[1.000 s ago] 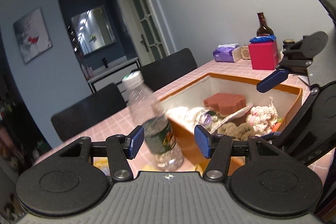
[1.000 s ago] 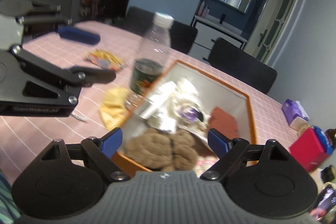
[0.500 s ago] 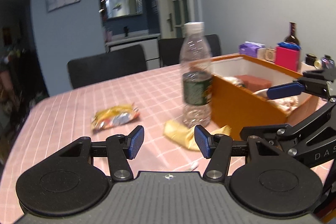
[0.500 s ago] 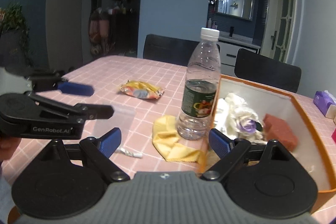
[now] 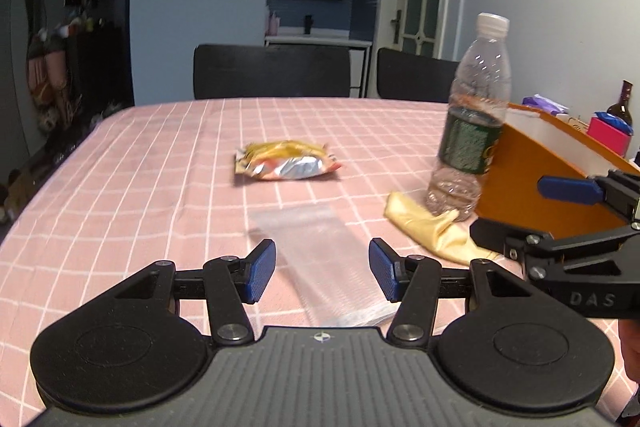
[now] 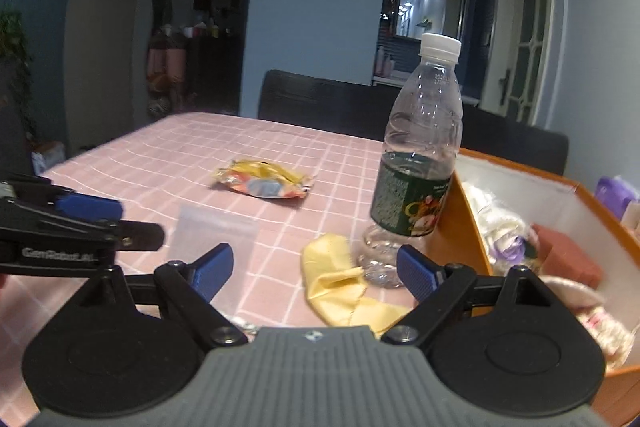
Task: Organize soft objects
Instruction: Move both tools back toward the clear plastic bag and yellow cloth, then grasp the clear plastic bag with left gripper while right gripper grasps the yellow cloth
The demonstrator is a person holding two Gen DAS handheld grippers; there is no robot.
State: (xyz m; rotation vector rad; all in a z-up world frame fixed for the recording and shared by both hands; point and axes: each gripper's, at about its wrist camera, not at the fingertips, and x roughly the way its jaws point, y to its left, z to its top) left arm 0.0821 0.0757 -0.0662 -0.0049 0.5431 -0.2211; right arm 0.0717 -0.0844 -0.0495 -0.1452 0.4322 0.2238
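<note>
My left gripper (image 5: 322, 273) is open and empty, low over a clear plastic bag (image 5: 320, 259) lying flat on the pink checked table. My right gripper (image 6: 314, 269) is open and empty above a crumpled yellow cloth (image 6: 340, 287), which also shows in the left wrist view (image 5: 432, 231). A yellow snack packet (image 5: 286, 165) lies further back, and shows in the right wrist view too (image 6: 262, 183). An orange box (image 6: 460, 227) on the right holds white, purple and brown soft items (image 6: 516, 239).
A plastic water bottle (image 6: 420, 163) stands upright between the yellow cloth and the orange box (image 5: 536, 163). Black chairs (image 5: 272, 73) line the far table edge. A pink box (image 5: 608, 133) and a dark bottle (image 5: 620, 103) stand behind the orange box.
Both grippers have swung left and down, away from over the orange box, to face the table. The clear bag and yellow cloth now sit between the fingers. Both stayed open.
</note>
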